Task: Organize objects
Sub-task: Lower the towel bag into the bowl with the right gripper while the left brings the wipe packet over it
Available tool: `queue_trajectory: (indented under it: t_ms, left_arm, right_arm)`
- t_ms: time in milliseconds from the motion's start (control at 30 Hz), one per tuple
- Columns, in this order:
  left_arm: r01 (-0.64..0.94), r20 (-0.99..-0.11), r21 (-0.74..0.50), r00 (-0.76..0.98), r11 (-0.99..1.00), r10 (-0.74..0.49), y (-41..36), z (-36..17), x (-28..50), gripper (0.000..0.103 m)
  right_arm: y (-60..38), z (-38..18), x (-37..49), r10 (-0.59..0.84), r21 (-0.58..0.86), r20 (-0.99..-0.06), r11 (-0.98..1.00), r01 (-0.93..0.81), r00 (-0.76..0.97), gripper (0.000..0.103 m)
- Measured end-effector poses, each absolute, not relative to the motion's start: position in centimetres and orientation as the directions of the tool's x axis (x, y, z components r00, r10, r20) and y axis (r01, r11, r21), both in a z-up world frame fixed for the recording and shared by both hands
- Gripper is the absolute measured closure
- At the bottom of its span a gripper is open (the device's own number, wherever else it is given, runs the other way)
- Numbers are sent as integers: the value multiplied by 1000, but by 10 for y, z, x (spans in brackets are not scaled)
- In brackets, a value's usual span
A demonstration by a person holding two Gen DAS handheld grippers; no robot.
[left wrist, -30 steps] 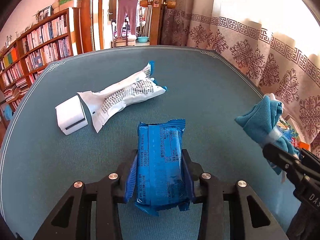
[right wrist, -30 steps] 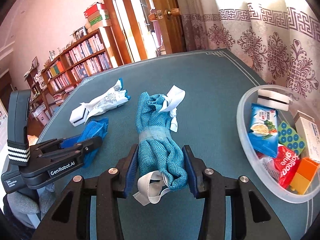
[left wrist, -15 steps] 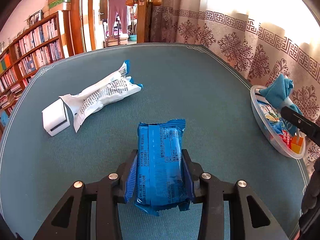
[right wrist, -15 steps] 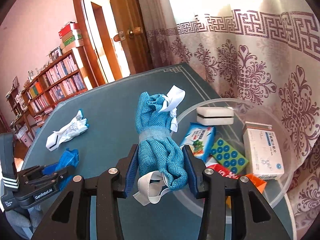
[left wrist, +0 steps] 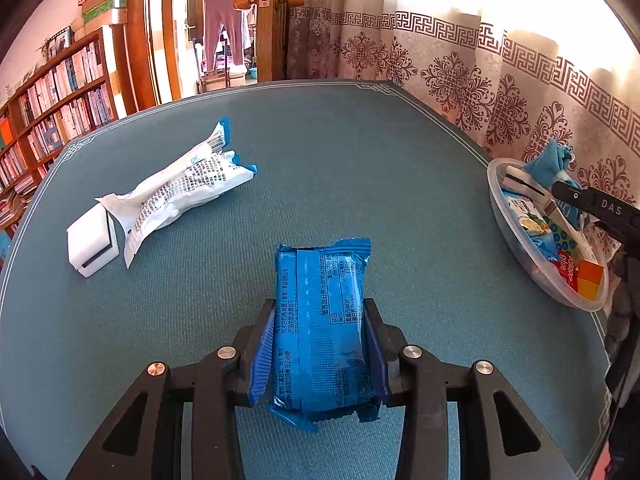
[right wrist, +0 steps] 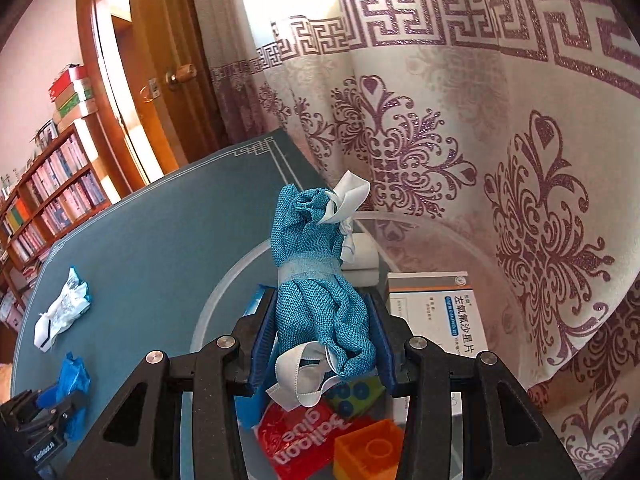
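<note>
A: Table (left wrist: 360, 152) status?
B: A clear bowl (left wrist: 516, 240) of small goods sits at its right edge; a white packet (left wrist: 180, 196) and a white block (left wrist: 90, 240) lie near the left edge.
A: Tongs?
B: The right gripper (right wrist: 324, 320) clenches a blue cloth bundle (right wrist: 316, 280) above the bowl. The left gripper (left wrist: 320, 344) grasps a blue wrapper (left wrist: 324, 320) above the near edge.

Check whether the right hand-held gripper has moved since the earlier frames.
Yes. The right hand-held gripper, shut on the blue cloth bundle, has swung from over the table to above the clear bowl.
</note>
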State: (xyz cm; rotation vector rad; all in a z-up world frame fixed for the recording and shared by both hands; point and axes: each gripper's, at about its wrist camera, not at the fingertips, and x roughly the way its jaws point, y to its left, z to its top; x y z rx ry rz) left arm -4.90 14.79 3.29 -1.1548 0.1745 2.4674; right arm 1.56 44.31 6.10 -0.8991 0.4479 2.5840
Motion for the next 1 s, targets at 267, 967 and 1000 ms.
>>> queue_trajectory:
  t_ms: [267,967,1000]
  left_arm:
    - [-423,-764,-54,-566,-904,310,155,32,-48,60]
    - [-540,-745,-75,-529,-838,407,210,53,-33,60]
    - [-548,-744,-79,-524,-832,415,216,55,-33,60]
  right_arm:
    - [464,59,13,259,202,-649,-848,-490,-715,54]
    - [413,63,105,316,143,-514,-885,-443,-798,50]
    - [411,63,108,317,144,-514,-884,-444,-797,50]
